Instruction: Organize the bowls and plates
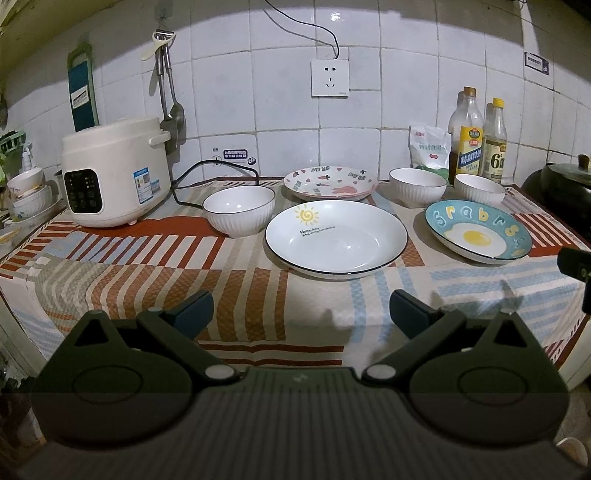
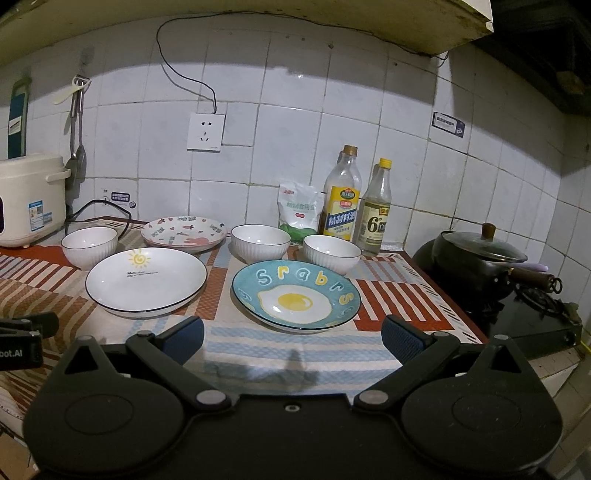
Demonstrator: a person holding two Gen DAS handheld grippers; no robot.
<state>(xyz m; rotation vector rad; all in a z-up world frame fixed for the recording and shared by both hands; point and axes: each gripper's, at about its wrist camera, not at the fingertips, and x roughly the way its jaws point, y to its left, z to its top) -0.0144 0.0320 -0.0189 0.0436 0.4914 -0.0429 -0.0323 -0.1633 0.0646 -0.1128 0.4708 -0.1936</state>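
Left gripper (image 1: 301,314) gapes wide and empty above the cloth (image 1: 258,295), short of the white plate (image 1: 336,238); right gripper (image 2: 291,338) equally wide, empty, near the egg plate (image 2: 295,293)

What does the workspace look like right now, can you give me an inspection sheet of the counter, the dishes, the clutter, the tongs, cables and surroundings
Surface: counter under a striped patterned cloth, lying flat.
Job's things: three plates, sun plate, egg plate, pink cartoon plate; three white ribbed bowls; all separate, none stacked, all look empty.
Clutter: rice cooker, two bottles, white pouch by the wall.
Tongs: left tongs open, empty; right tongs open, empty; both short of the dishes.
Cables: black cord on the cloth behind the left bowl; thin wire to the wall socket.
Surroundings: tiled wall, hanging utensils, lidded black pot on the stove.
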